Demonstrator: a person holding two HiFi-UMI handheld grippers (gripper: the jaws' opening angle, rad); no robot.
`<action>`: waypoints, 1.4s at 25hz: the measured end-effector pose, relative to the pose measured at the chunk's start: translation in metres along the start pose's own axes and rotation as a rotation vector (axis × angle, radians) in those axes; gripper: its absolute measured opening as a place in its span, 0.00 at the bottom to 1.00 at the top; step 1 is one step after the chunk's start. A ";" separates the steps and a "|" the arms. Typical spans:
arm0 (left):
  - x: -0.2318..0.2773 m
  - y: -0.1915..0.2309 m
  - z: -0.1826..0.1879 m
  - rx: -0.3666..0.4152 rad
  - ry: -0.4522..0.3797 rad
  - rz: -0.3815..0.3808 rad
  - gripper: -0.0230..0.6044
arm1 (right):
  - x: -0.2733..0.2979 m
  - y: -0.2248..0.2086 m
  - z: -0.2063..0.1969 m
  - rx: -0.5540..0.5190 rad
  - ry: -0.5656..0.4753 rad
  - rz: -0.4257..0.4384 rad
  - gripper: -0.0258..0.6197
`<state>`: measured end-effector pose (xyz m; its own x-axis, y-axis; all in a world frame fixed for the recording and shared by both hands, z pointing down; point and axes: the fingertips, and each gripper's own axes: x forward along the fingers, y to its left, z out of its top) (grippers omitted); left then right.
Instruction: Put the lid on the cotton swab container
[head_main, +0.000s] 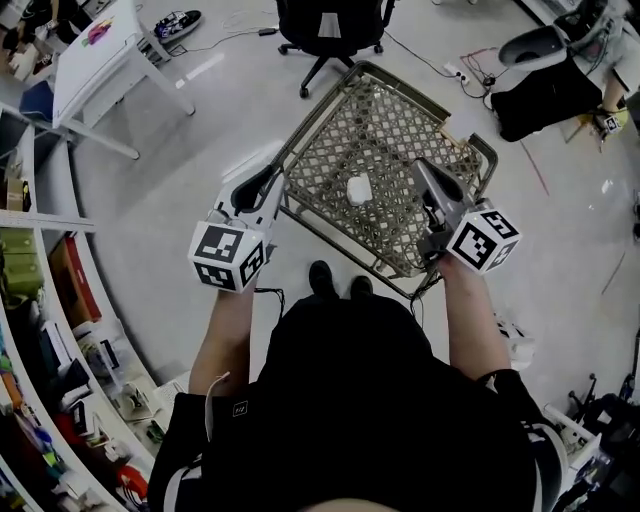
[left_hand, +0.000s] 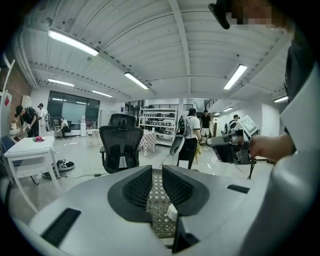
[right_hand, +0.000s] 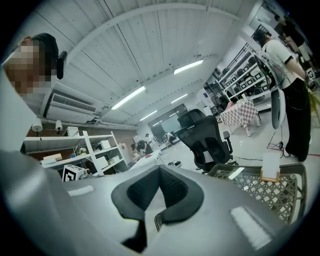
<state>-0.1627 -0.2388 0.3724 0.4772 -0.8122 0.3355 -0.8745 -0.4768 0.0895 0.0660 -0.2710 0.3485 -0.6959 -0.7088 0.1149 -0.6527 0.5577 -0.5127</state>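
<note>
Two empty grippers hover above the near edge of the mesh table (head_main: 316, 115), left hand-held gripper (head_main: 274, 180) slightly parted, right hand-held gripper (head_main: 421, 166) closed, seemingly poised toward the central white object (head_main: 358, 190).

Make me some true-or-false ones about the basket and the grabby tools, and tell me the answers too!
1. A small white rounded object lies inside the metal mesh basket. True.
2. The left tool is gripping that white object. False: nothing sits between its jaws; the object rests in the basket.
3. A black office chair stands beyond the basket. True.
4. The white table stands on the person's right. False: it is off to the left.
</note>
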 end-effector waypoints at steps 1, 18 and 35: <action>0.002 0.004 -0.003 0.000 0.005 -0.010 0.14 | 0.003 0.003 -0.002 -0.001 0.003 -0.007 0.06; 0.083 -0.005 -0.059 -0.070 0.153 -0.114 0.14 | 0.009 -0.063 -0.035 0.059 0.100 -0.106 0.06; 0.137 -0.018 -0.170 -0.154 0.342 -0.121 0.13 | 0.036 -0.115 -0.113 0.137 0.270 -0.095 0.06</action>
<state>-0.0967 -0.2845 0.5764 0.5439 -0.5816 0.6049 -0.8288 -0.4853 0.2786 0.0827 -0.3122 0.5077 -0.6999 -0.6043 0.3807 -0.6852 0.4179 -0.5965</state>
